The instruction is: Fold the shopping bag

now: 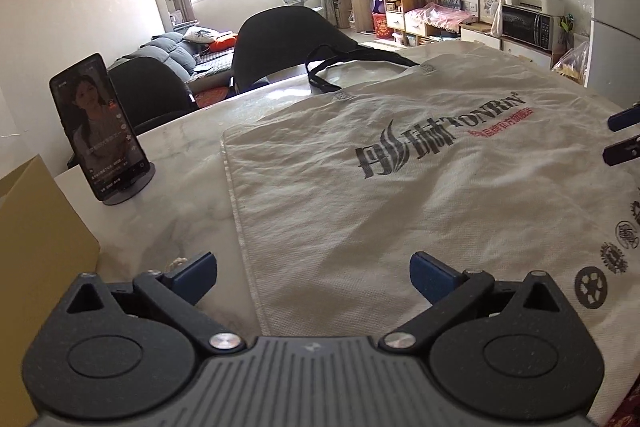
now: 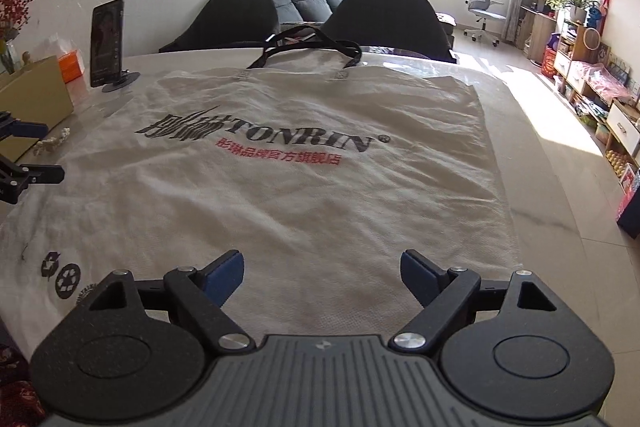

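Observation:
A white non-woven shopping bag [image 1: 400,195] [image 2: 288,187] with dark and red lettering lies flat on the marble table, its black handles [image 1: 352,63] [image 2: 312,47] at the far end. My left gripper [image 1: 314,273] hovers open over the bag's near left edge, nothing between its blue pads. My right gripper [image 2: 322,275] stands open above the bag's near right part, also holding nothing. Each gripper's fingertips [image 1: 624,135] [image 2: 32,151] show at the edge of the other's view.
A phone on a round stand [image 1: 100,131] [image 2: 107,43] plays at the table's left. A cardboard box [image 1: 36,267] [image 2: 32,95] sits near the left edge. Two dark chairs [image 1: 288,43] [image 2: 384,15] stand behind the table's far side. An orange tissue pack [image 2: 72,65] lies by the box.

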{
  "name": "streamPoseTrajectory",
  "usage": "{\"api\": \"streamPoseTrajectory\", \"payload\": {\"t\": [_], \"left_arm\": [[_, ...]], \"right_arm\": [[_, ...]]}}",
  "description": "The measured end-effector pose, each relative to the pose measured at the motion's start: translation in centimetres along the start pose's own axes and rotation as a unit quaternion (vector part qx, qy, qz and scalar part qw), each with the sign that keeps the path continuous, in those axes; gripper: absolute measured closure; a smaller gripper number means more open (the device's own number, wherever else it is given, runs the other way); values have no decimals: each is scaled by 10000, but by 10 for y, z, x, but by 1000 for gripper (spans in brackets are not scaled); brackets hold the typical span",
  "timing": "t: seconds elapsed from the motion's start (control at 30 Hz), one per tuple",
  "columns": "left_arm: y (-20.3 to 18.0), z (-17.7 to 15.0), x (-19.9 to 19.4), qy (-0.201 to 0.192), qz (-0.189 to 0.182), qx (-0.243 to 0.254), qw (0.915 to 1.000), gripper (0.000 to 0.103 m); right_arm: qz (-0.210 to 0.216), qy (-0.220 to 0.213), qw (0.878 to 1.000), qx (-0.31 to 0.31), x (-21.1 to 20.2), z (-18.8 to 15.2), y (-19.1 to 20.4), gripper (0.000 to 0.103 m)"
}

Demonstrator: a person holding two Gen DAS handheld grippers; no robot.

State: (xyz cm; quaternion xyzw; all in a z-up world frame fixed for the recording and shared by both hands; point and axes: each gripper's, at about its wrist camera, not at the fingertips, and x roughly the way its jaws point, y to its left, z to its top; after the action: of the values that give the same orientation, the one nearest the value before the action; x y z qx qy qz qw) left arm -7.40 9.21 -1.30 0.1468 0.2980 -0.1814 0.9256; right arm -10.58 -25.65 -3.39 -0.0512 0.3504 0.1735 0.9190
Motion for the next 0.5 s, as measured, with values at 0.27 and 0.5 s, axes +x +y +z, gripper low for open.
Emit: {"api": "streamPoseTrajectory", "payload": {"t": [0.27,0.5], "left_arm": [[-52,8,-6,-306,-1327,543,9892,1],[-59,-7,5,-83,-1453,561,9878,1]], "right_arm": [[801,-56,9959,-409,17,14,50,45],[1262,-118,9900,-617,31,21,74,63]]}}
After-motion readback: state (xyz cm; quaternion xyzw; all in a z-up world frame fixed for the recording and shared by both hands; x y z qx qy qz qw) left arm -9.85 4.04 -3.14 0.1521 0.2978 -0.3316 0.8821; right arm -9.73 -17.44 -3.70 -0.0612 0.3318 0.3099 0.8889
